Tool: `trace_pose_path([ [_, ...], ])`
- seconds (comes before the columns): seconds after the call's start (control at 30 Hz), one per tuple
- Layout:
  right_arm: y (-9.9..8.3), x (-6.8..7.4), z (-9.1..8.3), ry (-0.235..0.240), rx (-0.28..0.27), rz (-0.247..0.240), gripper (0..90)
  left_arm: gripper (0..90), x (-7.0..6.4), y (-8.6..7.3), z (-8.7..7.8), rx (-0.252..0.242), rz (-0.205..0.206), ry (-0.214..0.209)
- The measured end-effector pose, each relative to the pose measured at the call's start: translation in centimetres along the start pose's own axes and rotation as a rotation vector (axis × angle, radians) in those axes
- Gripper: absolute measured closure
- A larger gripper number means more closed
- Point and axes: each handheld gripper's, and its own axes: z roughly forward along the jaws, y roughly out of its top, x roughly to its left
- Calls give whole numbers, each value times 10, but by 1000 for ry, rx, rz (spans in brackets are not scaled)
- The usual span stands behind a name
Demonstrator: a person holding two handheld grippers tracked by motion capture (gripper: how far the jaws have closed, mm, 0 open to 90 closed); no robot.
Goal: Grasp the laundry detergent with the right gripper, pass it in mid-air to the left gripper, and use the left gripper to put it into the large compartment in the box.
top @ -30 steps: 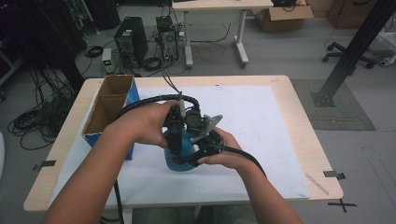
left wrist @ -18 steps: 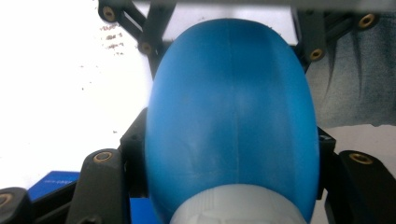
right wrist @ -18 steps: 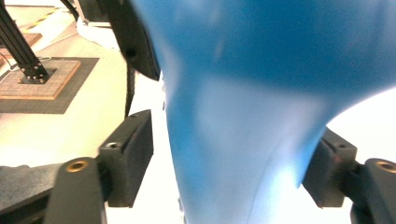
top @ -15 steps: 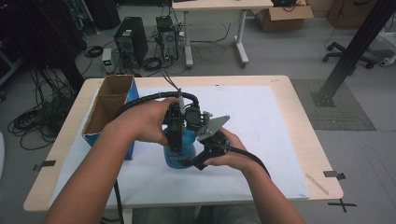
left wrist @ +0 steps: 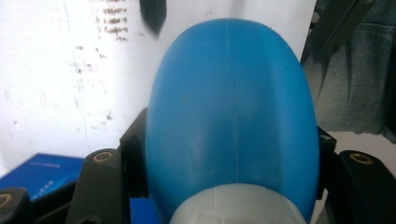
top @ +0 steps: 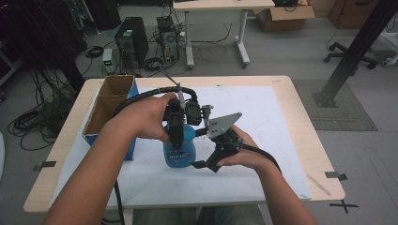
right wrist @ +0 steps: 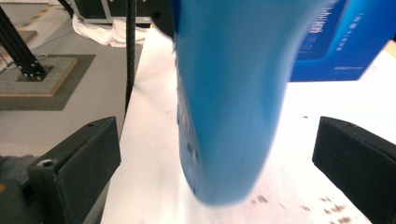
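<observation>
Blue plastic bottle (top: 179, 149) near table centre, over white paper sheet (top: 281, 122), base down; label on lower body. White cap end (left wrist: 236, 205) toward left gripper's camera. Clamped at upper body by left gripper (top: 174, 125), jaws pressed against both flanks of bottle in left gripper view. Right gripper (top: 206, 164) just beside bottle base on right, jaws spread wide with bottle between them, touching neither in right gripper view. Blue cardboard box (top: 110, 112), open top, at left part of table (top: 300, 89). Black cables trailing from both grippers.
</observation>
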Motion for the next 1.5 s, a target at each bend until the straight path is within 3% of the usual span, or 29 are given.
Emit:
trace_pose_path([
  [0.07, -1, 0, -6, -9, 6, 2, 11, 389, 1, -1, -1, 1, -6, -3],
  [0.1, -2, -1, -15, -21, 20, 3, 12, 389, 4, -2, -4, 4, -43, -14],
  [0.27, -5, -3, -39, -60, 65, 2, 13, 388, 10, -6, -11, 7, -97, -29],
  [0.33, -6, -3, -45, -74, 80, 5, 13, 388, 14, -8, -16, 9, -139, -33],
  [0.4, -8, -3, -55, -92, 105, 2, 13, 388, 18, -11, -21, 8, -191, -42],
  [0.43, -10, -3, -62, -107, 121, -1, 13, 388, 23, -15, -27, 3, -255, -52],
  [0.47, -11, -3, -66, -113, 127, -1, 13, 388, 23, -15, -27, 3, -255, -52],
  [0.5, -13, -3, -70, -116, 133, 2, 13, 387, 28, -19, -33, -1, -301, -54],
  [0.53, -14, -3, -72, -121, 138, 1, 13, 387, 28, -19, -33, -1, -301, -54],
  [0.57, -16, -3, -76, -126, 146, 2, 13, 386, 35, -25, -40, -11, -368, -52],
  [0.6, -16, -3, -76, -126, 146, 2, 13, 386, 35, -25, -40, -11, -368, -52],
  [0.63, -20, -4, -82, -121, 161, 6, 15, 386, 40, -31, -46, -19, -417, -46],
  [0.67, -21, -4, -84, -122, 163, 6, 16, 386, 44, -35, -50, -20, -451, -43],
  [0.7, -21, -4, -84, -122, 163, 6, 16, 386, 44, -35, -50, -20, -451, -43],
  [0.73, -24, -3, -88, -130, 170, 12, 15, 386, 51, -42, -57, -22, -507, -44],
  [0.77, -24, -3, -88, -130, 170, 12, 15, 386, 51, -42, -57, -22, -507, -44],
  [0.8, -24, -3, -90, -135, 168, 14, 15, 386, 54, -46, -60, -16, -534, -47],
  [0.83, -24, -3, -93, -138, 172, 12, 15, 386, 60, -53, -65, -8, -596, -54],
  [0.87, -24, -3, -93, -138, 172, 12, 15, 386, 60, -53, -65, -8, -596, -54],
  [1.07, -24, -4, -105, -158, 186, 15, 16, 387, 76, -80, -85, -20, -781, -54],
  [1.3, -23, -5, -113, -174, 189, 11, 16, 386, 90, -105, -103, -4, -862, -62],
  [1.47, -25, -6, -118, -179, 192, 13, 17, 387, 96, -123, -116, -13, -945, -61],
  [1.5, -25, -6, -118, -179, 192, 13, 17, 387, 96, -123, -116, -13, -945, -61],
])
